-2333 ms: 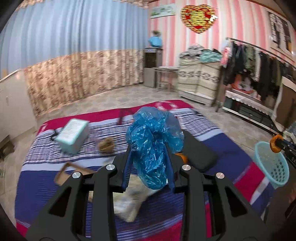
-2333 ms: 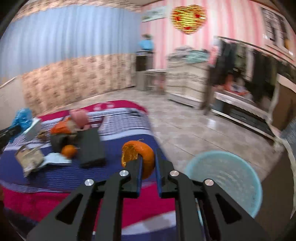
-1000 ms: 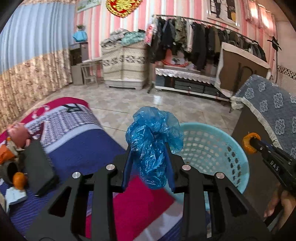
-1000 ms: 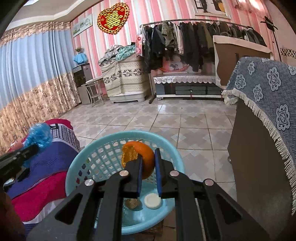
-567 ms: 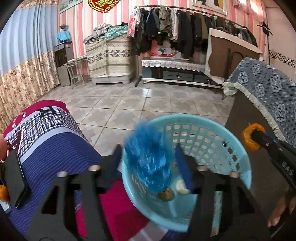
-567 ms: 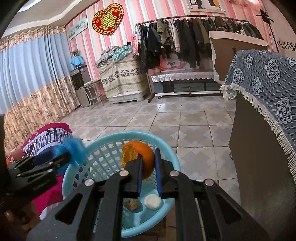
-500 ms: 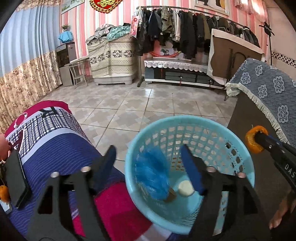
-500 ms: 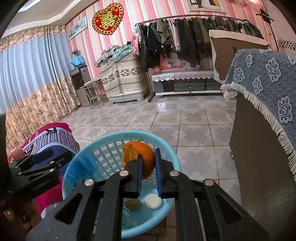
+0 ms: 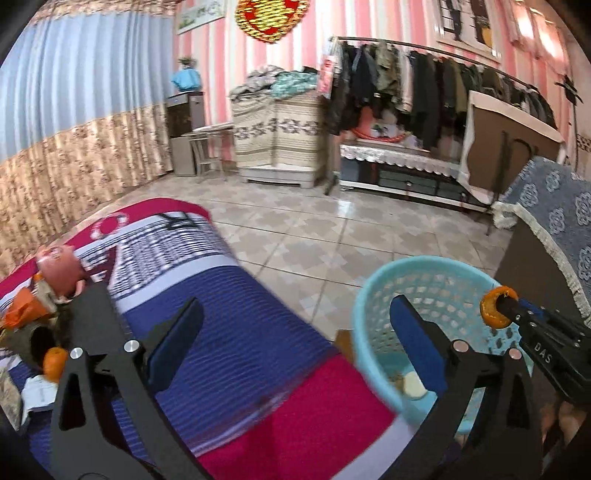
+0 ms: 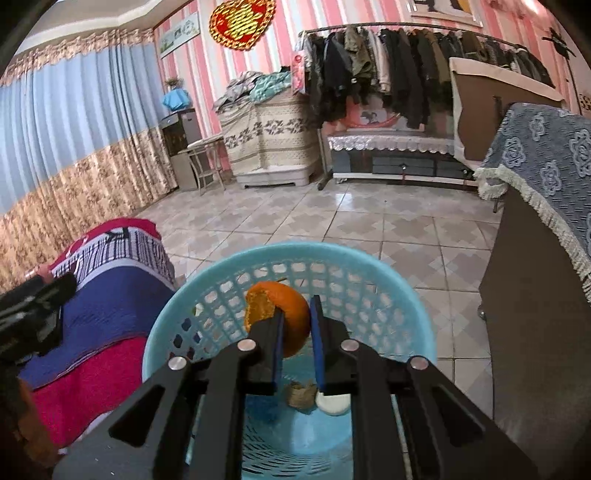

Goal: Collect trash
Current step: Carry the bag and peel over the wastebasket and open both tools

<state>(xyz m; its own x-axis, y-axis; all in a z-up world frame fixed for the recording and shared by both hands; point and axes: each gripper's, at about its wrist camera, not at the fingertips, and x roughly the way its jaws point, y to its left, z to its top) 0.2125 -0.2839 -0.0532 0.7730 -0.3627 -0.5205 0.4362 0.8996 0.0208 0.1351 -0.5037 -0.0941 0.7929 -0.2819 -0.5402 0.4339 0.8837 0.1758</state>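
Pink-striped room with tiled floor; clothes rack [image 10: 406, 62] along the far wall, red-and-gold heart ornament [image 10: 242, 24] above it, its characters too blurred to read.

Bed [image 9: 236, 332]: striped cover in blue, white and crimson. Near its left edge in the left wrist view lie a black flat case [image 9: 98, 325], a pink cup [image 9: 59, 271], a small orange [image 9: 54, 363] and torn paper scraps.

Basket [image 10: 369, 266]: turquoise plastic, lattice wall, standing on the floor just beside the bed. Inside, at the bottom: crumpled blue plastic bag [image 10: 262, 406], a brown lump [image 10: 300, 395], a white round piece [image 10: 332, 402].

Left hand-held gripper [image 9: 295, 343]: jaws opening, spread wide, nothing between them; pointed over the bed edge, the right finger crossing in front of the basket.

Right hand-held gripper [image 10: 295, 325]: jaws almost together, clamped on the orange peel [image 10: 280, 317], held above the basket's opening. Lettering "DAS" reads on its body in the left wrist view.

Orange peel: hollow, torn rim, pinched between the blue pads [image 10: 277, 347].
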